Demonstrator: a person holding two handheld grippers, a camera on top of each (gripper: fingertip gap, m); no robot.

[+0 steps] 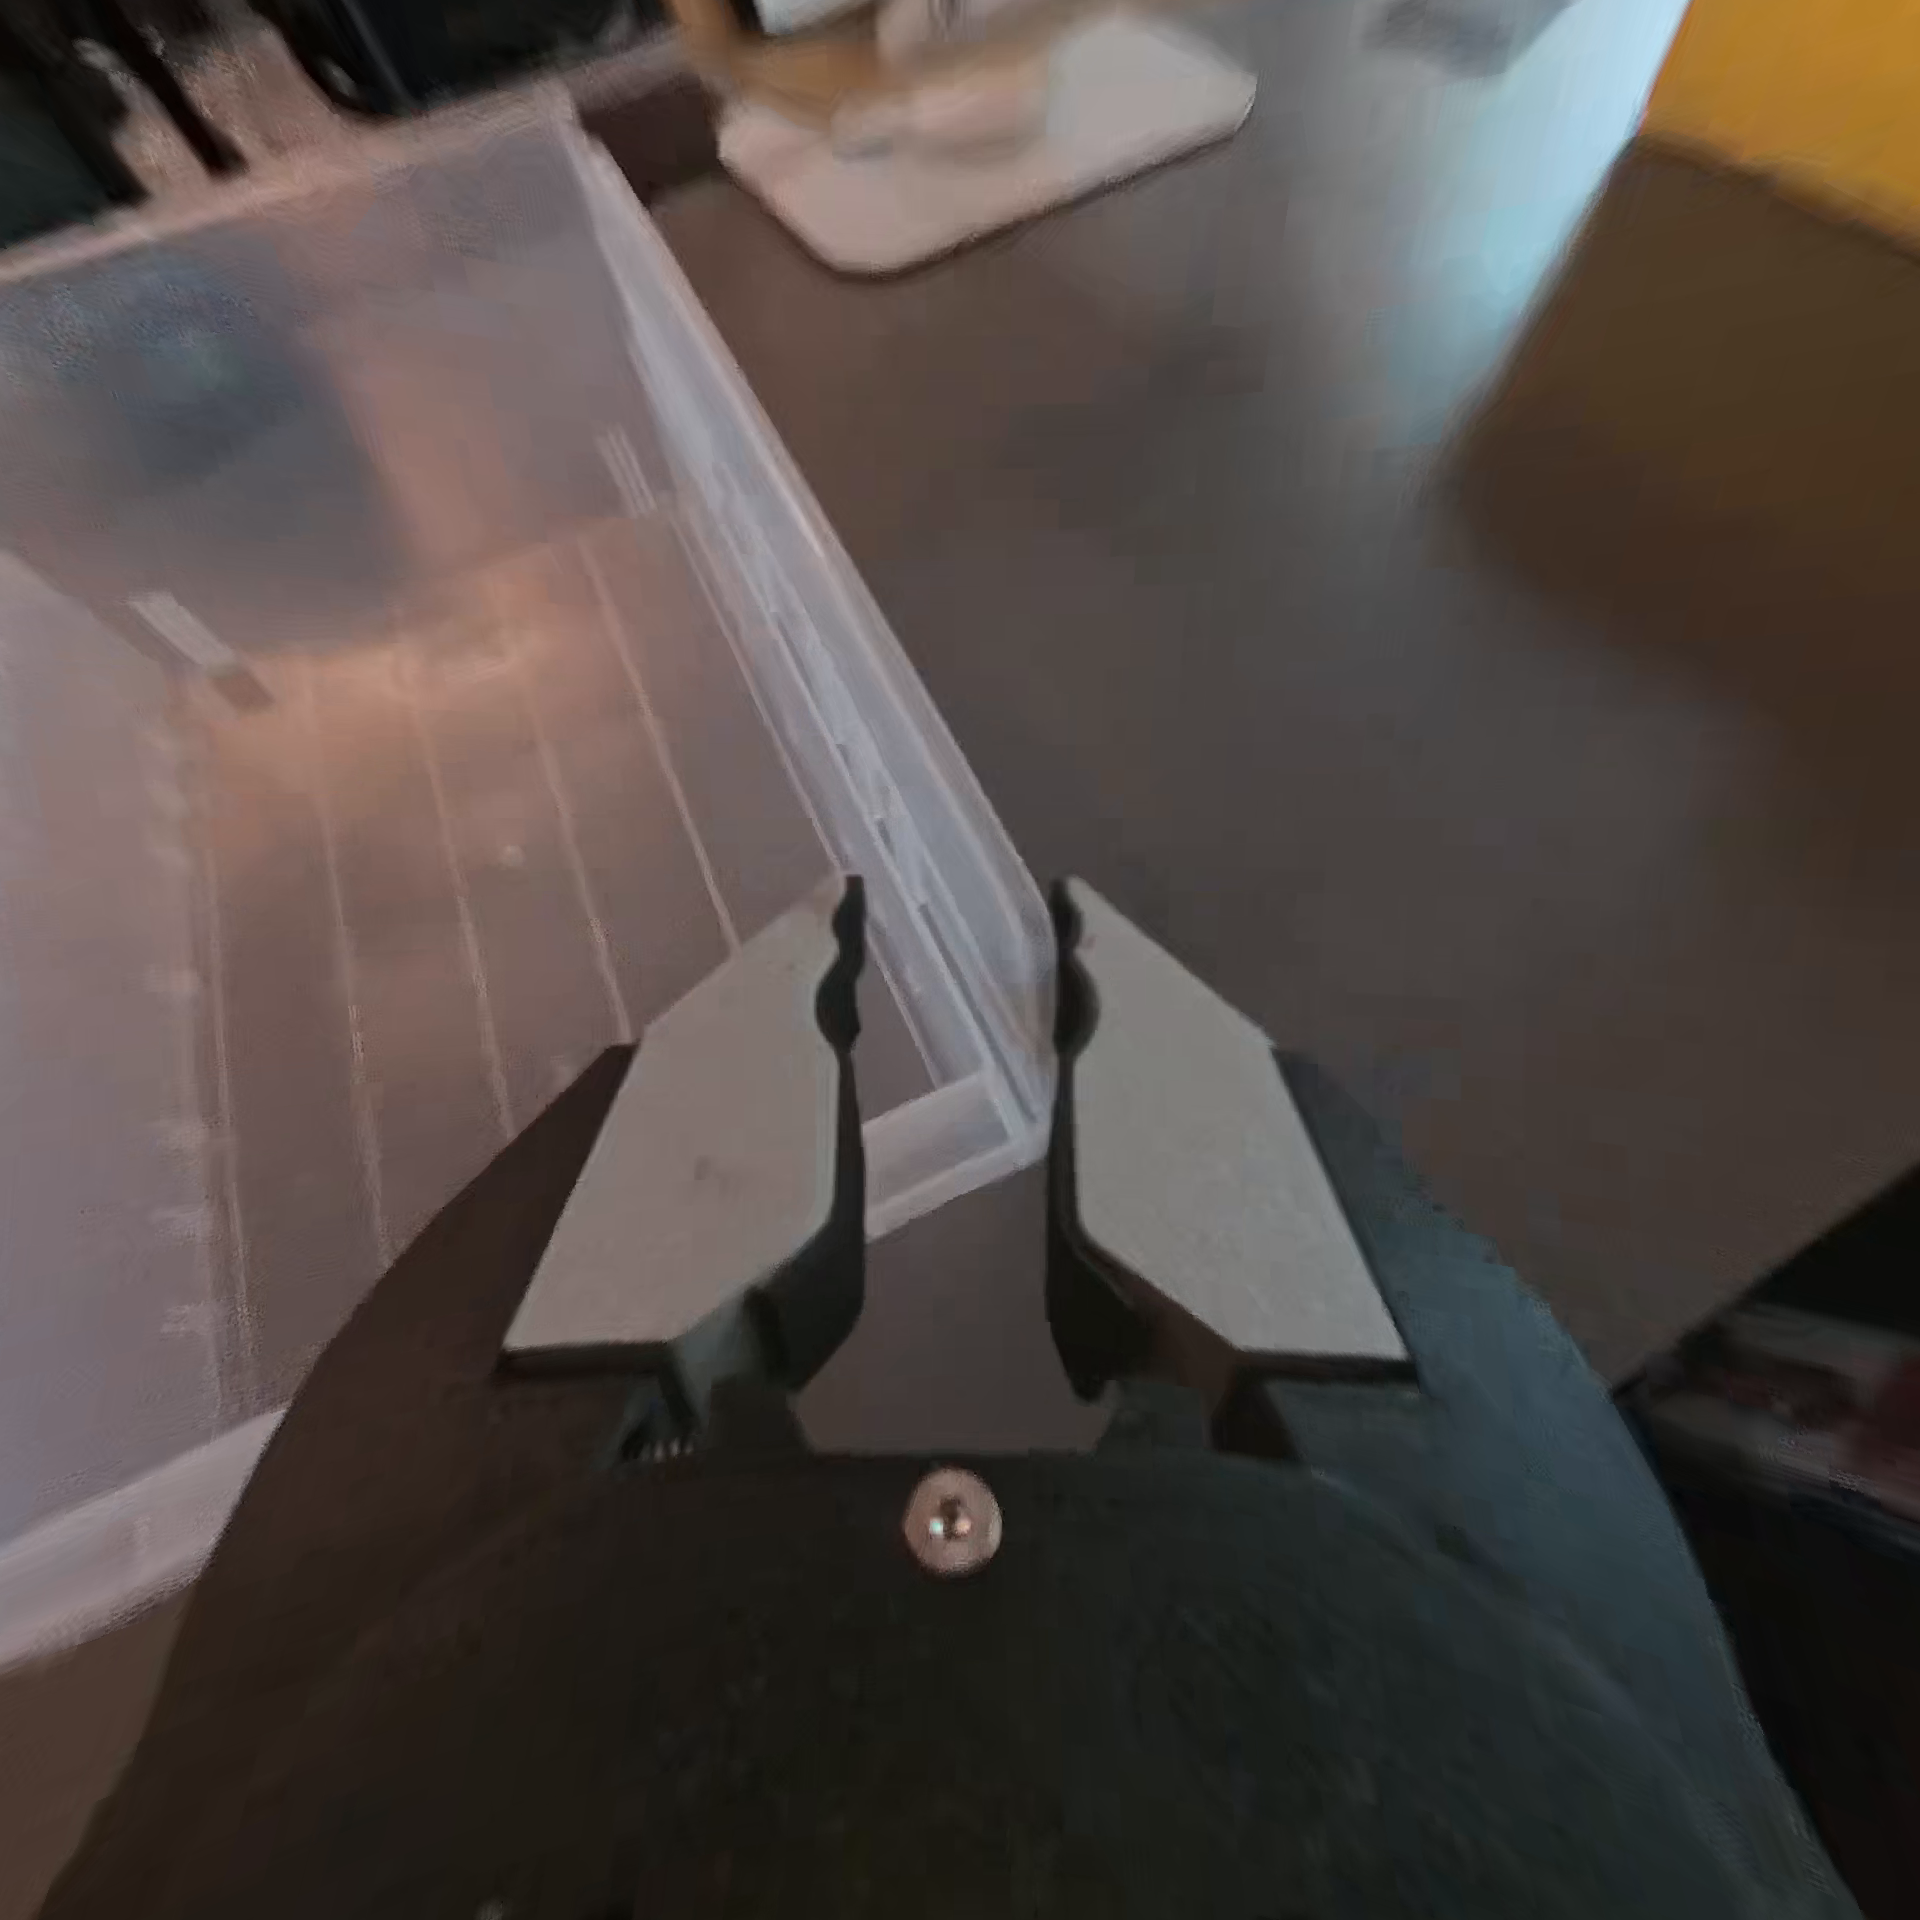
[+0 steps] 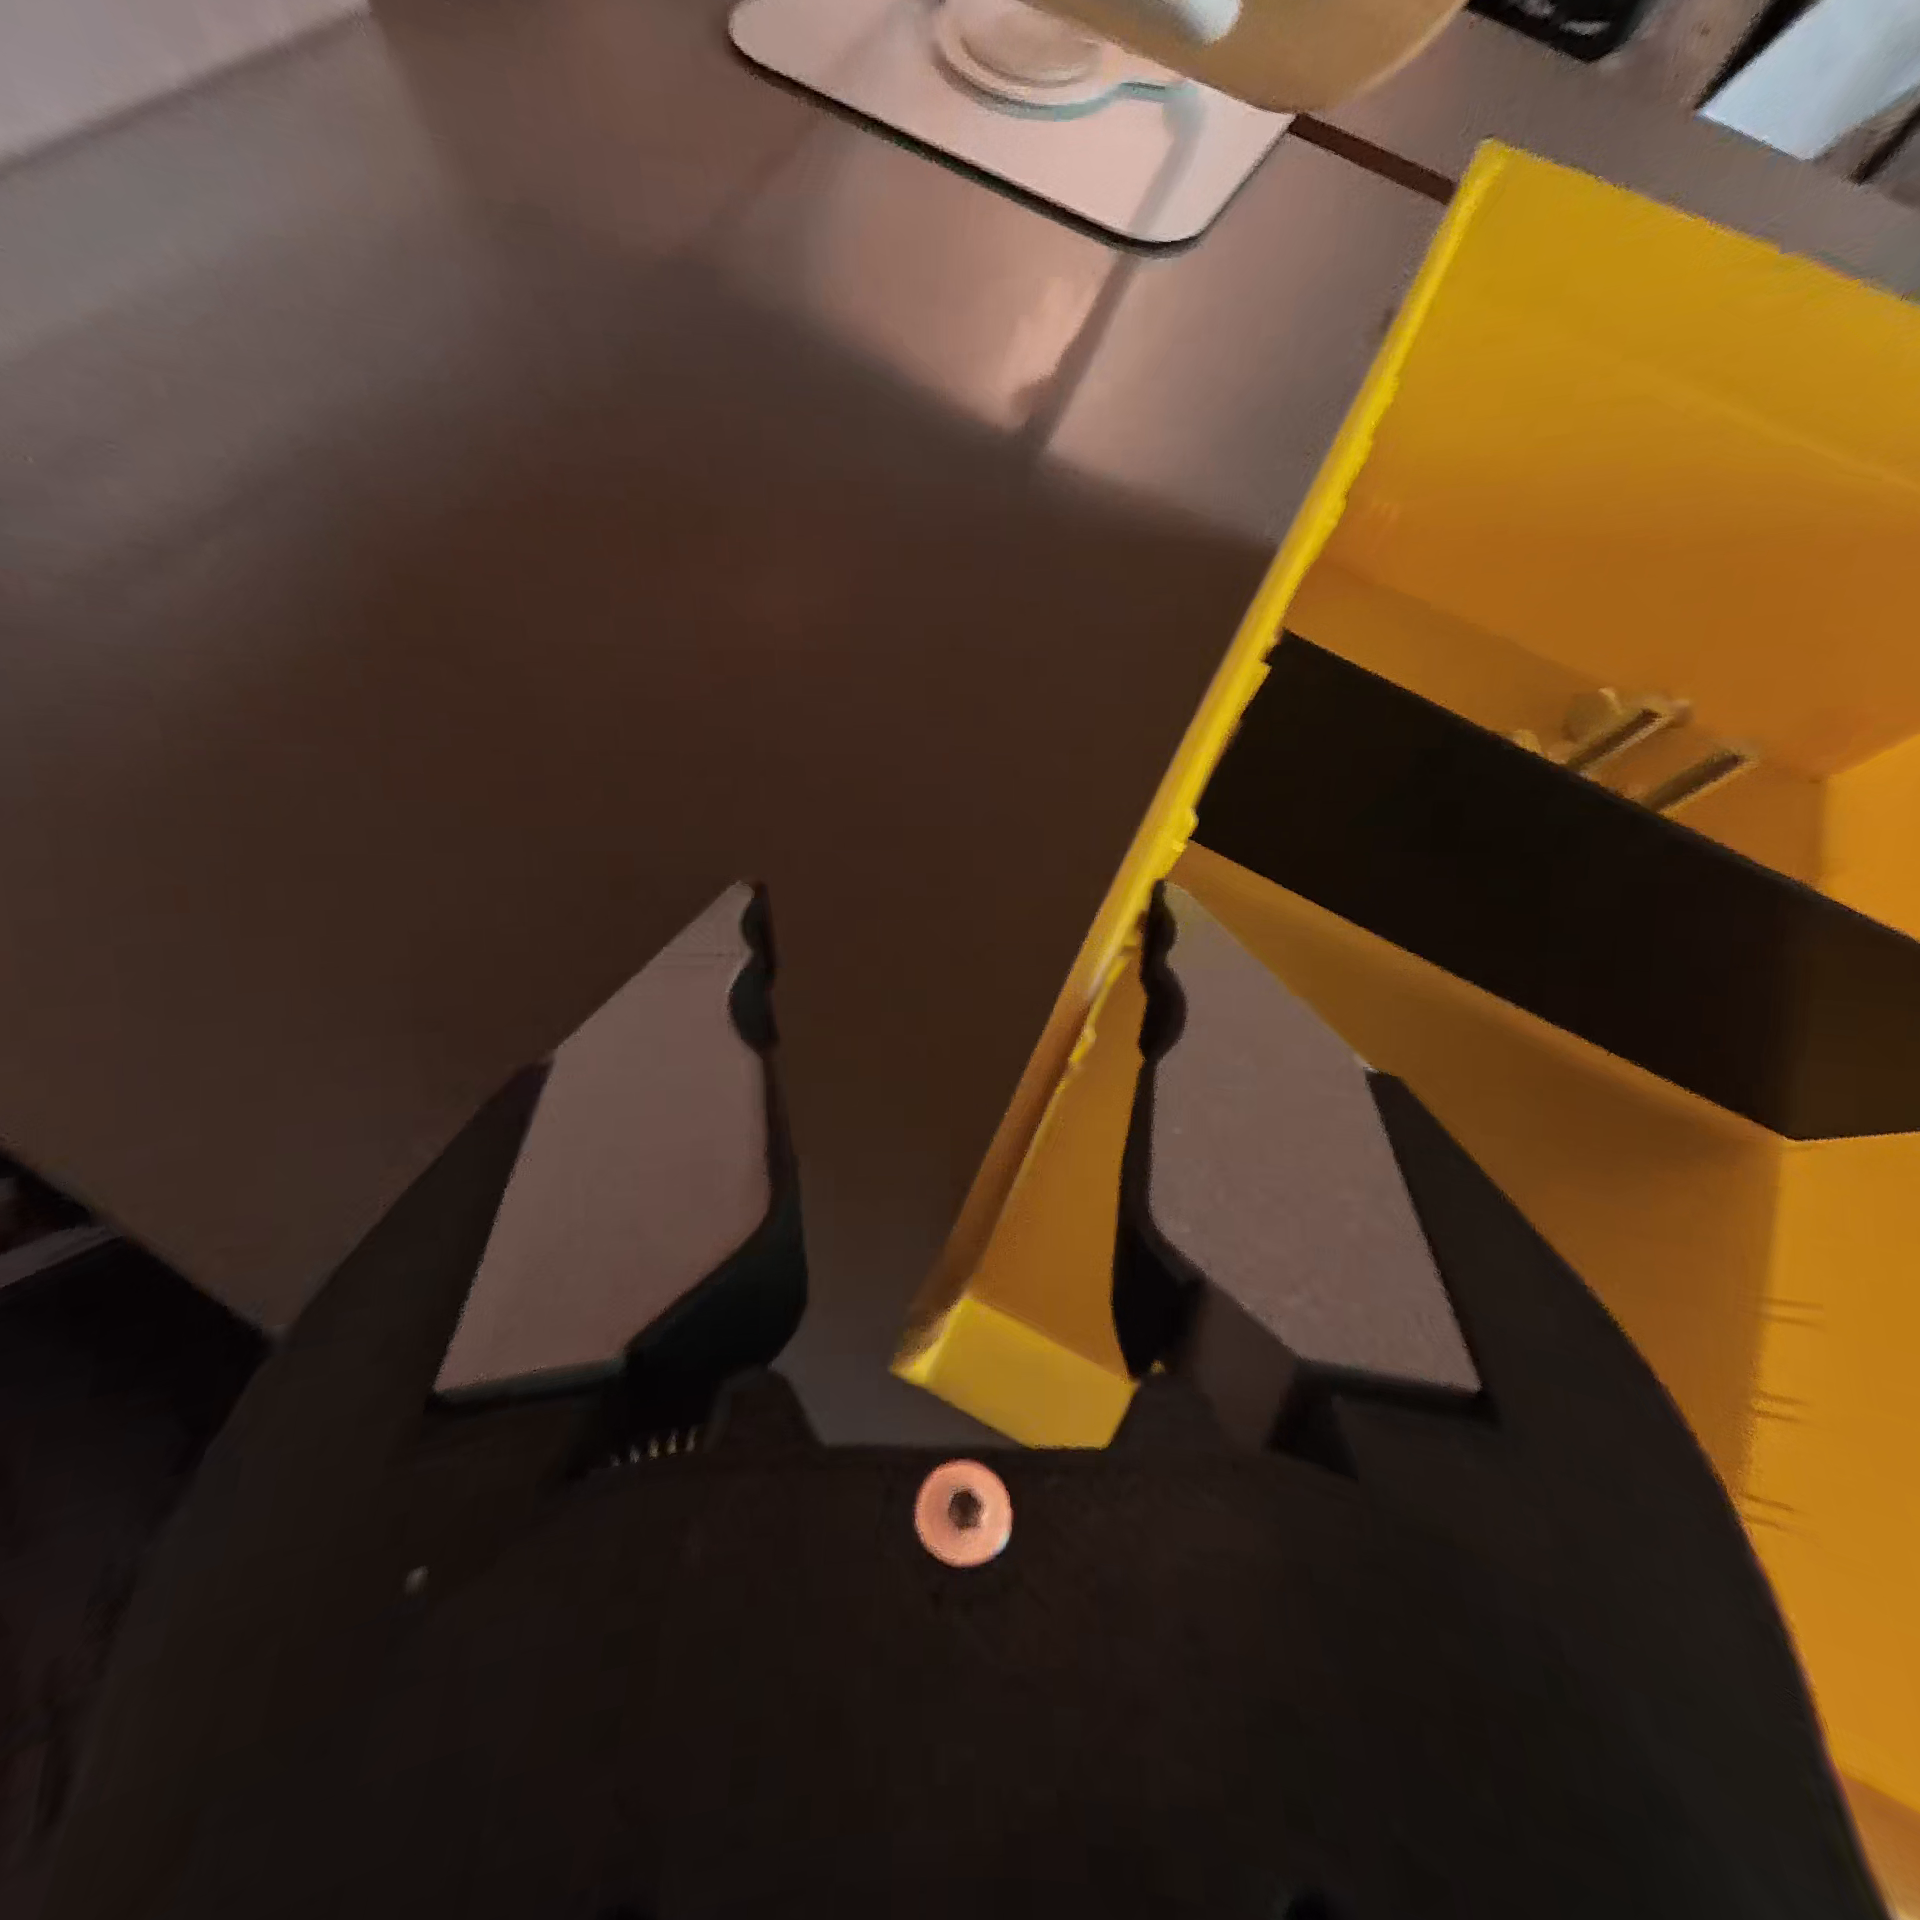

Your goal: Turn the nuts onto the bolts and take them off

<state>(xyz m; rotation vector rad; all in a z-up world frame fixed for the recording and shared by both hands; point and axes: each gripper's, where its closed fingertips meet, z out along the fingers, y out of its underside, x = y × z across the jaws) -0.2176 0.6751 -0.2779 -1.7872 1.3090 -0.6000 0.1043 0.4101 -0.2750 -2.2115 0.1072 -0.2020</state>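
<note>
Two black grippers are out over a dark brown table (image 2: 520, 520). Left gripper (image 1: 956, 904) has its two fingers a small way apart, with nothing between them. Its tips sit over the near corner of a clear plastic box (image 1: 416, 727), which lies at about ten o'clock from the tips. That box has a long edge running from the tips away toward eleven o'clock. Something dark and blurry lies inside it at the far end; I cannot tell what it is.

Right gripper (image 2: 956, 904) has its fingers spread wider, and it holds nothing too. Its right finger is just over the edge of a yellow box (image 2: 1558, 416), which fills the side from one to four o'clock. A black bar (image 2: 1507, 883) crosses the yellow box. Behind that bar, at about two o'clock, lie some gold-coloured bolts (image 2: 1631, 743). They are small and blurry. Their long sides seem to point toward seven o'clock.

Far off at twelve o'clock, a flat white stand base (image 2: 997, 125) rests on the table. Light shines softly on the tabletop near it.
</note>
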